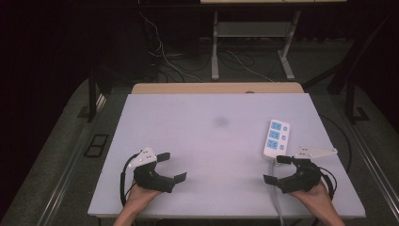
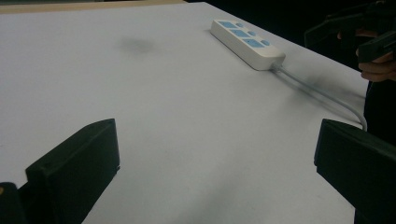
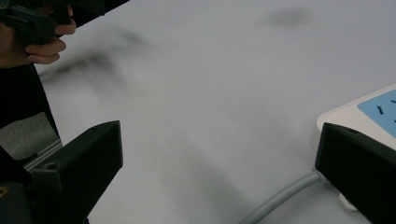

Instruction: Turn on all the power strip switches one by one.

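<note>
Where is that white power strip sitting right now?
In the high view the power strip lies flat on the right side of the table, just beyond the right gripper, with its grey cable running back to the near edge.

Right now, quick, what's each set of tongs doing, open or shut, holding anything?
Left tongs: open, holding nothing, over the bare table.
Right tongs: open, holding nothing, beside the power strip and its cable.

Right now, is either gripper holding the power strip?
No: the power strip lies free on the table, with both the left gripper and right gripper open, empty.
</note>
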